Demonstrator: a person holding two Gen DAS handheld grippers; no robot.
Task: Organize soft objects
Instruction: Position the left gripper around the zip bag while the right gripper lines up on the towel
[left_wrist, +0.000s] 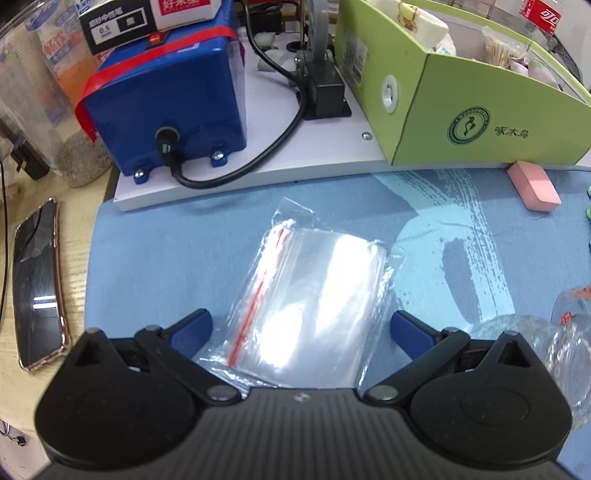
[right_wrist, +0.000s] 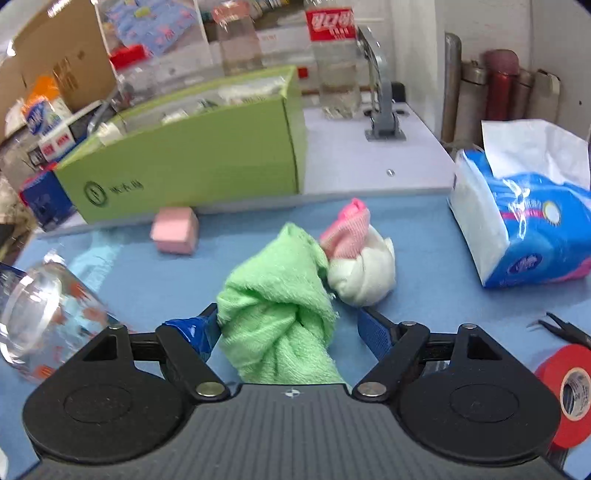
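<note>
Between the wide right tongs (right_wrist: 288, 332), green towel (right_wrist: 277, 306); between the wide left tongs (left_wrist: 301, 328), plastic bag (left_wrist: 306, 306).

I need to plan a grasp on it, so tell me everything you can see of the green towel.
The green towel is a fuzzy, light green terry cloth twisted into a loose knot, lying on the blue mat. It runs from under the right gripper away toward the green box. It lies between the open jaws; the left finger looks to be against it. Its far end meets a pink-and-white cloth bundle.
</note>
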